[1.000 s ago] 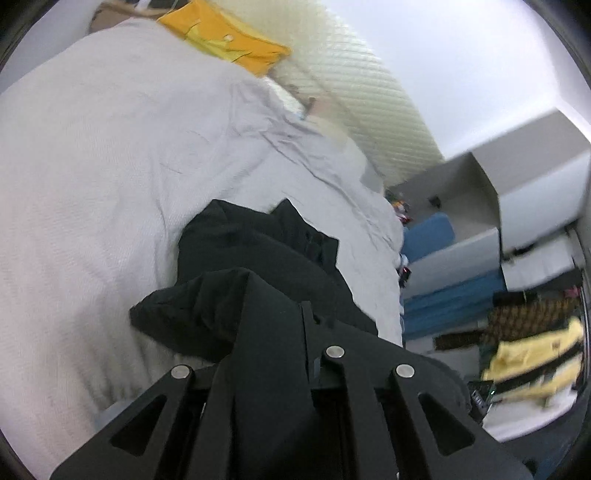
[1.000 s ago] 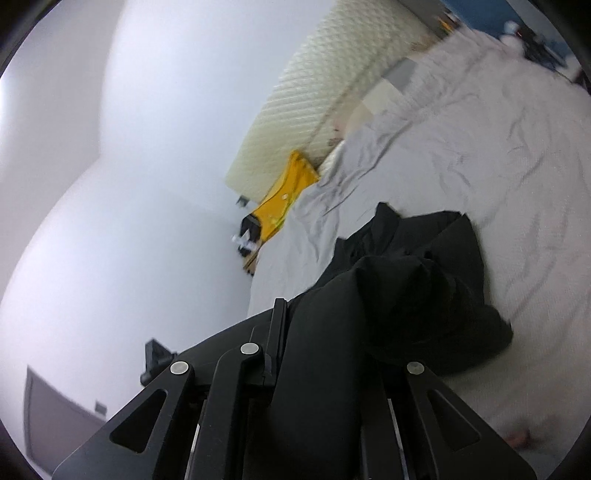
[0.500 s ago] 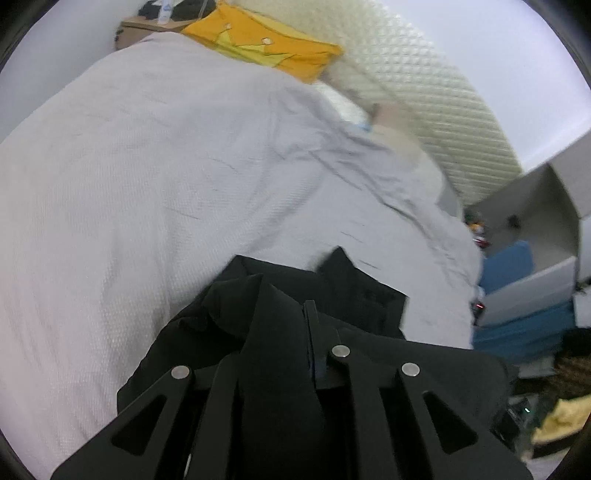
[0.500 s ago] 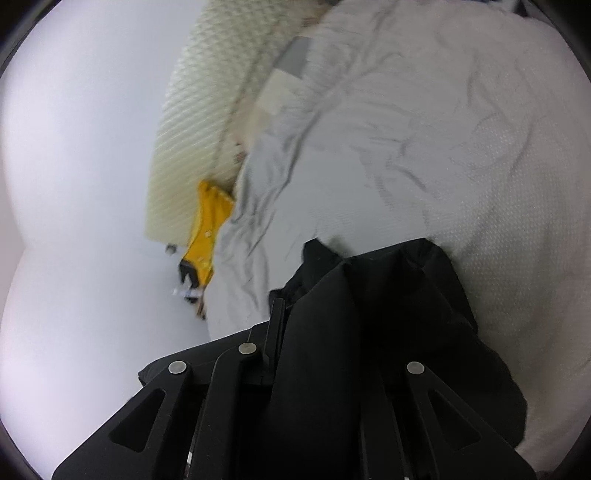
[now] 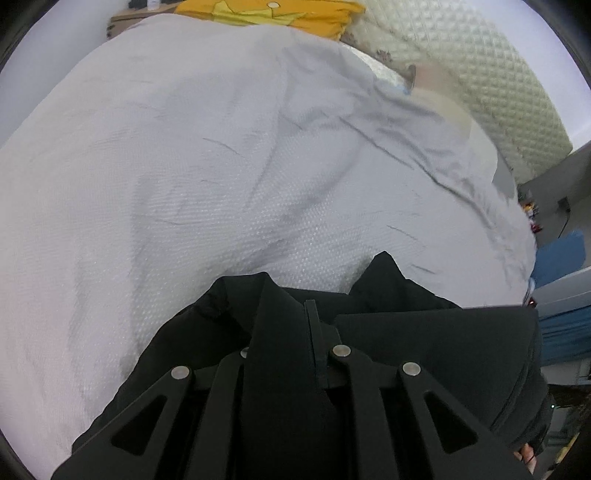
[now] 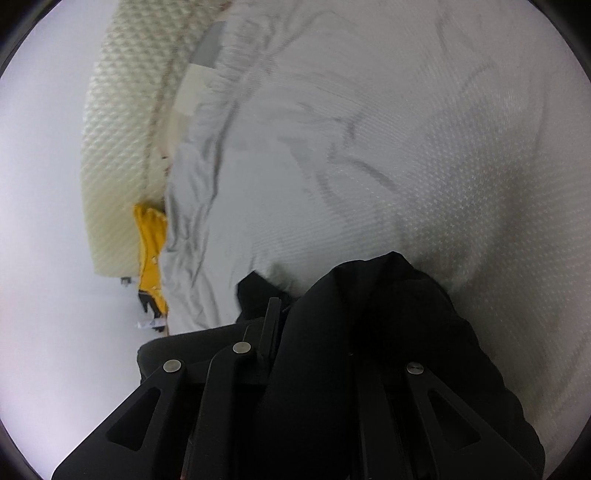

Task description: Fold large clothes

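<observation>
A black garment hangs bunched over the white bed cover. My left gripper is shut on a fold of it, and the cloth drapes over the fingers and hides the tips. In the right wrist view the same black garment covers my right gripper, which is shut on another fold of it. Both grippers hold the cloth just above the bed.
A yellow pillow lies at the head of the bed by the cream quilted headboard; it also shows in the right wrist view. Blue and grey storage boxes stand beside the bed on the right.
Both grippers have swung with the garment toward the bed; the cloth that trailed ahead on the cover is now gathered close under the fingers.
</observation>
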